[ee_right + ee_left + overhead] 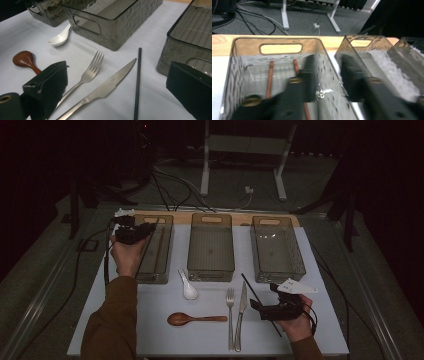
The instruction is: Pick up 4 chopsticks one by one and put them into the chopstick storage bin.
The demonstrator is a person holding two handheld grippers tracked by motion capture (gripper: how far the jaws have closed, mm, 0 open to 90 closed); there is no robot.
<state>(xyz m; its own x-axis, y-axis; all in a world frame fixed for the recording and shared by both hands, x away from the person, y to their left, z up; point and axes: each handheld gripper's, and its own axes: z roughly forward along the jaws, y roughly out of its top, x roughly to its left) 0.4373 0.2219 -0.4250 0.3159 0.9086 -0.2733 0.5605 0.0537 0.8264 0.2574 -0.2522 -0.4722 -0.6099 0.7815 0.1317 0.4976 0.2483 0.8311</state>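
My left gripper [145,230] hovers over the left smoky bin [150,279], jaws open with nothing gripped. In the left gripper view its jaws [329,77] straddle the bin's right wall [329,62]. Two brown chopsticks [270,80] lie on that bin's floor [159,251]. My right gripper [261,309] rests low at the table's front right, jaws open wide [120,95]. A black chopstick [138,82] lies on the table between those jaws, running past the gripper [250,287]. A knife [110,87] and a fork [91,68] lie beside it.
The middle bin [210,270] and right bin [277,275] stand in a row at the back. A white spoon [188,289] and a wooden spoon [192,319] lie on the white table left of the fork [230,315] and knife [241,312]. Cables and a stand sit beyond.
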